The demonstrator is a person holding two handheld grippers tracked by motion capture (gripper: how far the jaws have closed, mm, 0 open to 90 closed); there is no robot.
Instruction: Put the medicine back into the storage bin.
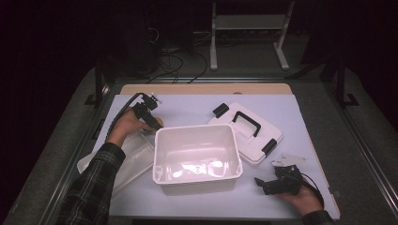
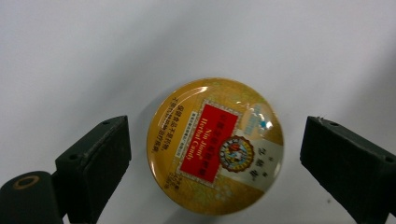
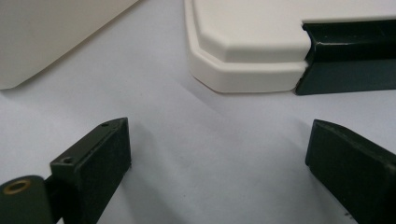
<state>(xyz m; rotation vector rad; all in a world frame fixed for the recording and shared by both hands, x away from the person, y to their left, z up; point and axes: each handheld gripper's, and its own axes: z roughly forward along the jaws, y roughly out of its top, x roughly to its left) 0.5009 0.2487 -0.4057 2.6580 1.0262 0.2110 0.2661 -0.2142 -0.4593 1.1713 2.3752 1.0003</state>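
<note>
A round golden candy tin (image 2: pixel 215 147) with a red label lies flat on the white table cover. My left gripper (image 2: pixel 215 135) points down over it, open, a black jaw standing clear of the tin on either side. In the high view the left gripper (image 1: pixel 151 115) is at the back left corner of the white box (image 1: pixel 195 154), with the tin (image 1: pixel 159 123) just under its tips. My right gripper (image 1: pixel 263 183) rests open near the front right, nothing between its jaws. In its own view the right gripper (image 3: pixel 217 154) faces the lid's corner (image 3: pixel 252 60).
The open white box holds nothing that I can see. Its white lid (image 1: pixel 246 131) with a black handle and black latches (image 3: pixel 345 60) lies behind the box to the right. A clear plastic tray (image 1: pixel 126 161) lies left of the box. The table cover (image 1: pixel 187 110) spans the table.
</note>
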